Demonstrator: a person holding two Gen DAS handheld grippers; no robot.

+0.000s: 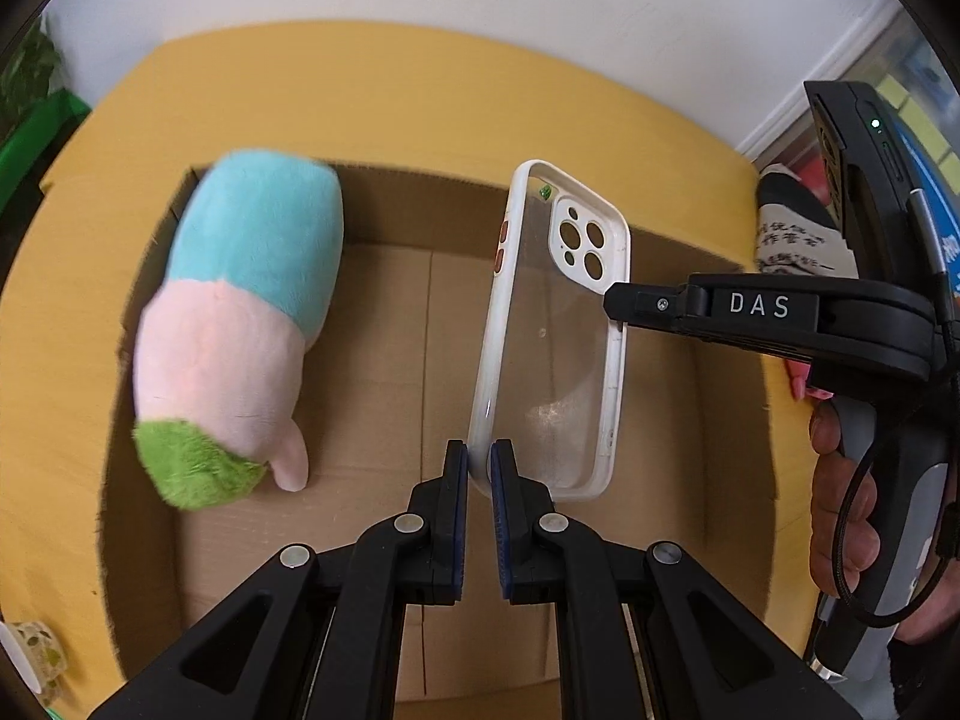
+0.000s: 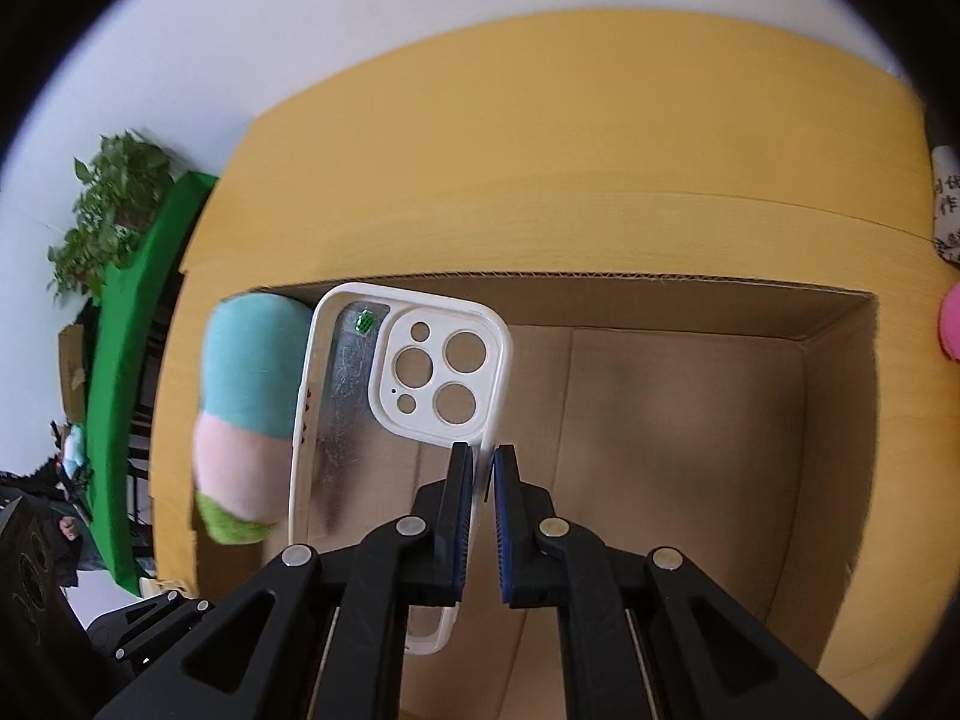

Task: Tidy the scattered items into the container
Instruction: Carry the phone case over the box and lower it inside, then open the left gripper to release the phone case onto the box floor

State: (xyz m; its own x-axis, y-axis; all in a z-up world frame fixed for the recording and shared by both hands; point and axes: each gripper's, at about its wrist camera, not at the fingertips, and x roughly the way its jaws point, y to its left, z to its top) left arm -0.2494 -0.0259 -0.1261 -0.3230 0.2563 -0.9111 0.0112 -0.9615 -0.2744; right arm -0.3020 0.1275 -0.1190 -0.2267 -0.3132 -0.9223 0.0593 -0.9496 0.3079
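The phone case [image 1: 555, 348] hangs over the open box [image 1: 729, 420], pinched at both rims: left gripper [image 1: 479, 468] on its bottom corner, right gripper [image 2: 485, 474] on the side by the camera cutout. It looks light, thin, slick and flexible; rim grips suit it. A plush toy [image 1: 240, 324] lies inside the box
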